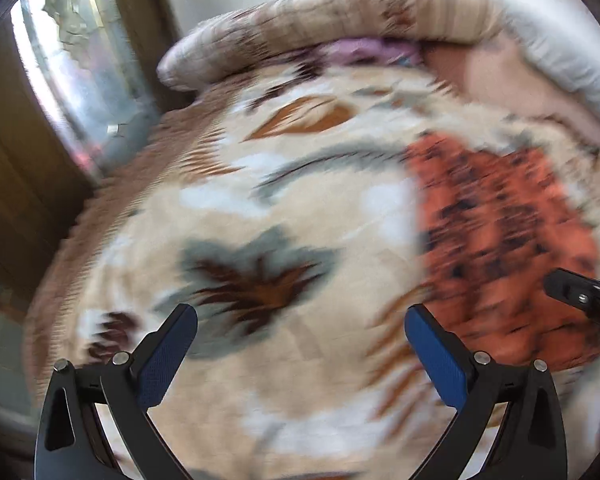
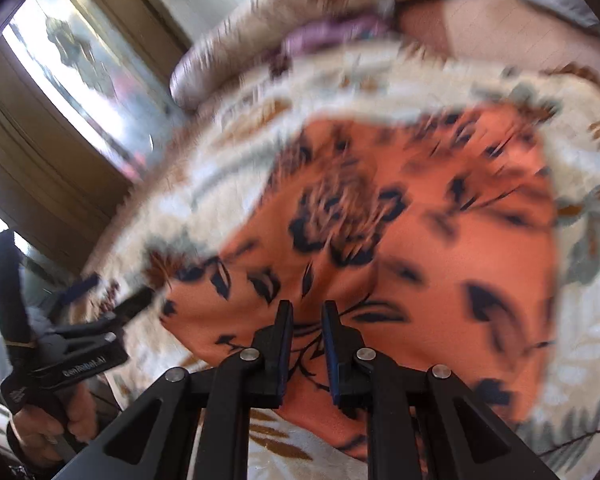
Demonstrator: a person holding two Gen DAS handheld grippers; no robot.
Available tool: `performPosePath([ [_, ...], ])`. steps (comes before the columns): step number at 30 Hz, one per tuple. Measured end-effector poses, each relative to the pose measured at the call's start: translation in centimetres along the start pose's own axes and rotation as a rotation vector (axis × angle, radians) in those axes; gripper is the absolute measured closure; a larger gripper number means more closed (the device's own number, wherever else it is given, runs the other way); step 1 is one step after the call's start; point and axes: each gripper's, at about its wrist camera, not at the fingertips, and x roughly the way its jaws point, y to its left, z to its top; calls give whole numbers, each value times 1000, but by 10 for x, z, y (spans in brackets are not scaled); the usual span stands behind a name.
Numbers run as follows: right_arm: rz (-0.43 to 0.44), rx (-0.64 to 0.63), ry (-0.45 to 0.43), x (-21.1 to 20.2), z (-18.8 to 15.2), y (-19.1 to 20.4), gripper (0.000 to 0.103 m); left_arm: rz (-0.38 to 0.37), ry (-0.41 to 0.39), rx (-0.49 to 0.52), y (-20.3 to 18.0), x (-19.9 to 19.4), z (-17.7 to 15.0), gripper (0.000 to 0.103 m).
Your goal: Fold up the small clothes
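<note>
On the bed (image 1: 284, 368), over a cream floral blanket (image 2: 588, 344), lies the orange garment with dark flower print (image 2: 420, 216). It sits toward the bed's right side as the left wrist view shows it, near edge close to both tongs, far edge well short of the rolled bedding (image 1: 340, 12) at the bed's far end. Frames are motion-blurred.

Progress, as a judgement: it reads as a compact, roughly rectangular patch with no loose sleeves or legs showing, so likely at least one fold done. Layers can't be counted. A ridge runs up the middle; smoothing or a final fold may remain.

Orientation: long axis appears to run from the near-left corner of the garment toward the bed's far right, slightly diagonal. Which end is top can't be told.

Left tongs (image 1: 300, 316): spread wide, nothing between the blue pads, over bare blanket beside the garment. Right tongs (image 2: 307, 308): nearly clenched, narrow gap; whether cloth is pinched, cannot tell.
</note>
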Motion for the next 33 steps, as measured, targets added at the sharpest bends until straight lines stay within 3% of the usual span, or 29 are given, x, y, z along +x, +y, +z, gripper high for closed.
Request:
performPosePath([
  [3, -60, 44, -136, -40, -2, -24, 85, -66, -49, 45, -27, -6, 6, 0],
  [5, -57, 105, -157, -51, -6, -43, 85, -86, -72, 63, -41, -7, 10, 0],
  [7, -82, 161, -139, -50, -12, -59, 84, -96, -73, 69, -51, -2, 14, 0],
  [10, -83, 191, -96, -34, -22, -71, 80, -124, -1, 45, -59, 21, 18, 0],
  [12, -97, 173, -105, -26, -28, -73, 79, -108, 68, 53, -64, 41, 14, 0],
  [14, -100, 180, -106, -25, -26, -71, 79, -141, 92, 62, -68, 49, 10, 0],
  [17, -83, 188, -64, -35, -17, -72, 79, -147, 74, 96, -72, 43, 10, 0],
  [20, -57, 218, -80, -46, -9, -74, 79, -209, 23, 71, -66, 28, 17, 0],
  [23, -100, 187, -89, -48, 0, -65, 79, -233, -25, 43, -62, 21, 26, 0],
  [26, -136, 193, -115, -40, 11, -61, 79, -230, 8, 26, -64, 34, 31, 0],
  [29, -197, 225, -109, -14, 24, -70, 78, -136, 95, 68, -70, 63, 25, 0],
  [31, -183, 253, -45, 10, 26, -82, 78, -178, 118, 42, -68, 72, 23, 0],
  [33, -191, 238, -46, 13, 30, -80, 78, -208, 136, 19, -62, 72, 24, 0],
])
